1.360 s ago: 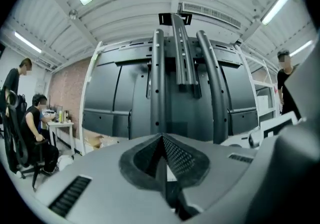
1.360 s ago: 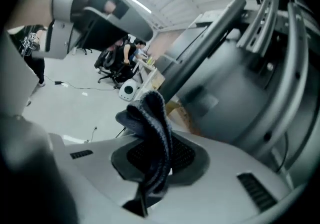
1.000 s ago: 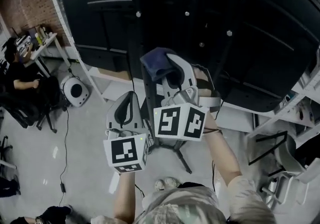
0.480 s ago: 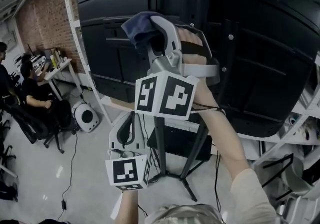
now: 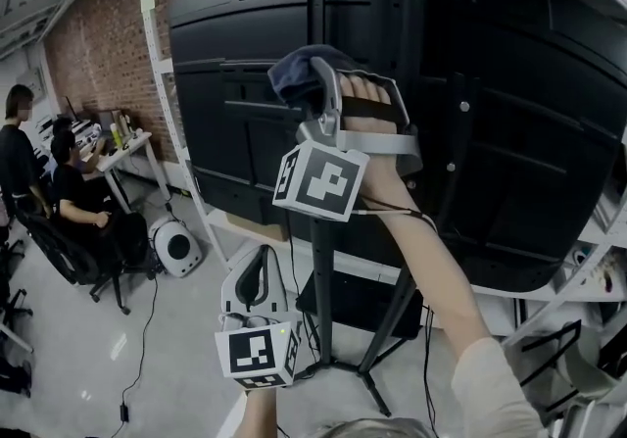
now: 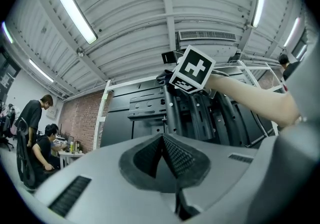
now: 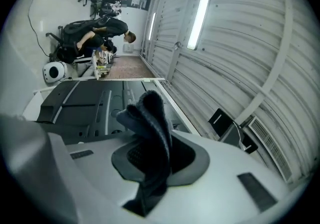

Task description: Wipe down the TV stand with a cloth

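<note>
A dark blue cloth point(image 5: 297, 73) is clamped in my right gripper point(image 5: 315, 91), which is raised high against the black upright post of the TV stand point(image 5: 321, 260). In the right gripper view the cloth point(image 7: 149, 118) bunches up out of the shut jaws, in front of the TV's black back panel point(image 7: 82, 101). My left gripper point(image 5: 256, 276) hangs lower, in front of the stand's splayed legs, with its jaws shut and nothing in them. In the left gripper view the post point(image 6: 172, 113) rises ahead, and the right gripper's marker cube point(image 6: 193, 67) shows above.
The big black TV back point(image 5: 509, 132) fills the upper right. A white metal frame point(image 5: 155, 83) stands at the left. People sit at a desk point(image 5: 118, 154) at far left, with a round white device point(image 5: 178, 248) on the floor. A cable point(image 5: 137, 348) trails on the floor.
My right gripper has risen up the stand's post with the cloth, and the head view has tilted upward. The left gripper stays low and shut.
</note>
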The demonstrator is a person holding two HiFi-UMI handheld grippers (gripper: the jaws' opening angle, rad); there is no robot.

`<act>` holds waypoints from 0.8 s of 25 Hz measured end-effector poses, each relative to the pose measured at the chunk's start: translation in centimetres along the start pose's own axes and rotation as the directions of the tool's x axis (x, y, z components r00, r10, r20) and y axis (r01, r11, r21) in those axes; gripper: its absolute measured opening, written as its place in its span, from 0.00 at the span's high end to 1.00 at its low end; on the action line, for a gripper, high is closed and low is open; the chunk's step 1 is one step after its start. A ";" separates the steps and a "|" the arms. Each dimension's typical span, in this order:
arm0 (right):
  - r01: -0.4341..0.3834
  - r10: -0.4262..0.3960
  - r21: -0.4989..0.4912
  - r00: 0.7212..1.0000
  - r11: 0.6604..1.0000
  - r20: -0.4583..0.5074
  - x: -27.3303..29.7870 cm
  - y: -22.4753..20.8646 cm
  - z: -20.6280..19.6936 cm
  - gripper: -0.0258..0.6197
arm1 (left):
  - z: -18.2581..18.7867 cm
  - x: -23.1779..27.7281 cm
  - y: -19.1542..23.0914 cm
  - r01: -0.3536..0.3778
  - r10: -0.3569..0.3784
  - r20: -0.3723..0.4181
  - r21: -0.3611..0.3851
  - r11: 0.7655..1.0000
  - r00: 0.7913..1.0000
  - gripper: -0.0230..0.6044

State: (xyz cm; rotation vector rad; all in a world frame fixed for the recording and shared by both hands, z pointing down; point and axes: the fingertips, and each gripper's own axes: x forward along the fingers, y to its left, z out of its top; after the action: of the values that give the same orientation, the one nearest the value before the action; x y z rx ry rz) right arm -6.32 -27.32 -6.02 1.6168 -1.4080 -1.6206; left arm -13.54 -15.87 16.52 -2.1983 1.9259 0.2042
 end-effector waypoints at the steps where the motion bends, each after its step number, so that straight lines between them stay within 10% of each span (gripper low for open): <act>1: 0.000 0.000 0.000 1.000 1.000 -0.002 0.0 0.2 0.1 0.87 | -0.1 0.0 0.2 -0.002 0.002 -0.001 -0.001 1.000 1.000 0.94; 20: -0.061 0.061 -0.050 0.998 0.997 -0.001 -1.2 2.9 -0.2 0.87 | -1.1 0.6 -1.8 0.062 -0.062 -0.018 -0.007 0.998 0.998 0.94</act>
State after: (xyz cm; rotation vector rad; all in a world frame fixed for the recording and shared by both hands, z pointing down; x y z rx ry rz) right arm -6.87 -27.47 -2.89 1.5308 -1.3918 -1.6087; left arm -11.73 -16.46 17.58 -2.2675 1.8656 0.1809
